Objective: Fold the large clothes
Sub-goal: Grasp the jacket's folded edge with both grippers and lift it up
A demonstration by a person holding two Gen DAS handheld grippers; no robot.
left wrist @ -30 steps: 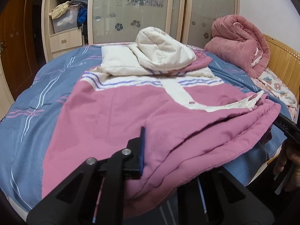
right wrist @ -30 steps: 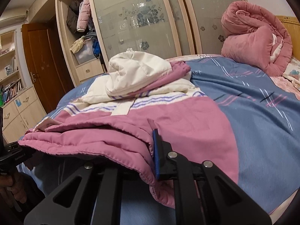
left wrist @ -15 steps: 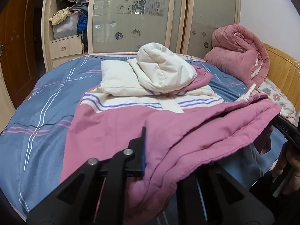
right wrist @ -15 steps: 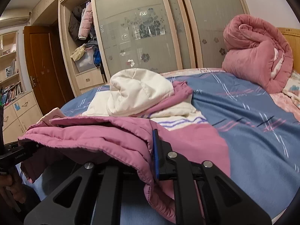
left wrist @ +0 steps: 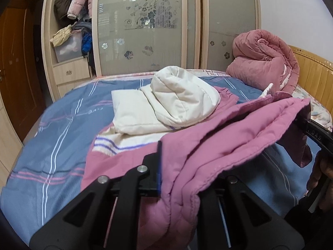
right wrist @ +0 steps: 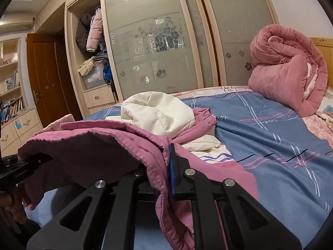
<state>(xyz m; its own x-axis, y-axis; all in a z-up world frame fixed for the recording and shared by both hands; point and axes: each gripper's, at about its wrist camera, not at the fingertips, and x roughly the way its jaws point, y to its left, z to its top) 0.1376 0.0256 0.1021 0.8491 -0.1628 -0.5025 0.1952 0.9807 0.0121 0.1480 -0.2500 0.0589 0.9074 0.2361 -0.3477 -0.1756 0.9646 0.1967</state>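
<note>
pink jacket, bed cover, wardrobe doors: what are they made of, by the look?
Pink jacket: matte woven shell, probably padded; stitched quilt lines, thick soft folds.
Bed cover: soft matte cloth, likely cotton or brushed; printed stripes, no sheen.
Wardrobe doors: frosted glass or acrylic with floral pattern; pale wood-look frames, possibly laminate.

In front of you lies a large padded jacket (left wrist: 218, 145), pink over most of its body, with a cream upper part crossed by thin purple stripes. Its cream hood (left wrist: 183, 98) sits puffed up on top, resting on a folded cream sleeve (left wrist: 133, 112), and a pink sleeve with a gathered cuff (right wrist: 204, 116) pokes out beside the hood. The far part rests flat on the blue checked bed cover (left wrist: 58, 129). The near hem is raised off the bed in thick quilted layers, stretched between two corners and drooping at each end.
</note>
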